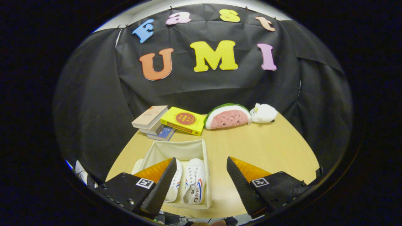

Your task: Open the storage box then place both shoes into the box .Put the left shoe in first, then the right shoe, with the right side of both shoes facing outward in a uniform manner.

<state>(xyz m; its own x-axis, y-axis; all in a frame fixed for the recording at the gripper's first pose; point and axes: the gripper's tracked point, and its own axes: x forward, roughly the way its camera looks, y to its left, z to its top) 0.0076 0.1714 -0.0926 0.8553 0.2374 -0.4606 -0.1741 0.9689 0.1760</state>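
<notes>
An open cream fabric storage box (pixel 180 147) sits on the wooden table just ahead of my fingers. Two white shoes lie side by side inside it, toes pointing away from me: one shoe (pixel 174 185) is partly hidden behind my left finger, the other shoe (pixel 195 184) shows red and blue stripes and lettering on its side. My gripper (pixel 201 183) hovers above the near end of the box, open, with nothing between its fingers. The left finger (pixel 160 185) overlaps the box; the right finger (pixel 240 185) hangs over bare table to the box's right.
Beyond the box lies a stack of books (pixel 154 122) and a yellow book (pixel 183 120). A watermelon-slice plush (pixel 227 117) and a small white plush (pixel 263 113) rest at the table's far edge. The wooden table (pixel 267 147) spreads to the right of the box.
</notes>
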